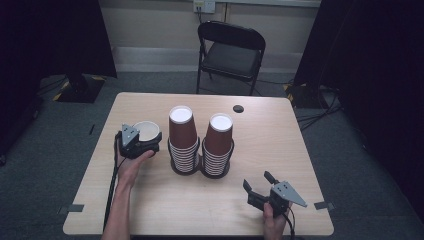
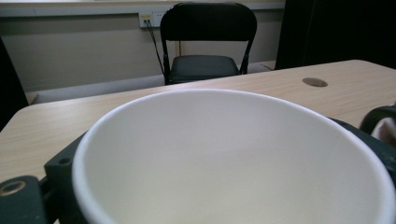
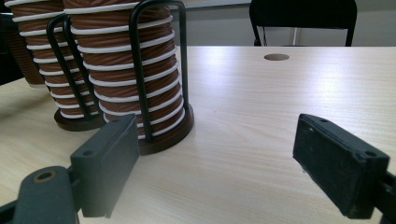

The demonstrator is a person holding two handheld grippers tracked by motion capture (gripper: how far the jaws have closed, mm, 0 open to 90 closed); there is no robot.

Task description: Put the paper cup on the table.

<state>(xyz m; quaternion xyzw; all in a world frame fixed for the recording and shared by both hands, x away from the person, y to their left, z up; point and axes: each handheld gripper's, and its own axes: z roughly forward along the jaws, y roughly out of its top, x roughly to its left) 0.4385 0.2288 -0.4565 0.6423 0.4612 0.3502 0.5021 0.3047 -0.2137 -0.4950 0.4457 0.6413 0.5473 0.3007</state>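
Two stacks of upside-down brown paper cups stand mid-table in dark wire holders, the left stack (image 1: 182,140) and the right stack (image 1: 218,145), also close in the right gripper view (image 3: 130,70). A single cup (image 1: 146,131) with a white inside stands mouth-up left of them, and my left gripper (image 1: 145,140) is shut around it. That cup's rim and inside (image 2: 224,158) sit between the jaws in the left gripper view. My right gripper (image 1: 260,181) rests near the front right edge, open, with nothing between its pads (image 3: 343,163).
The wooden table (image 1: 280,135) has a round cable hole (image 1: 238,108) at its far side. A black folding chair (image 1: 231,52) stands beyond the table. Small tape marks sit at the front corners (image 1: 322,205).
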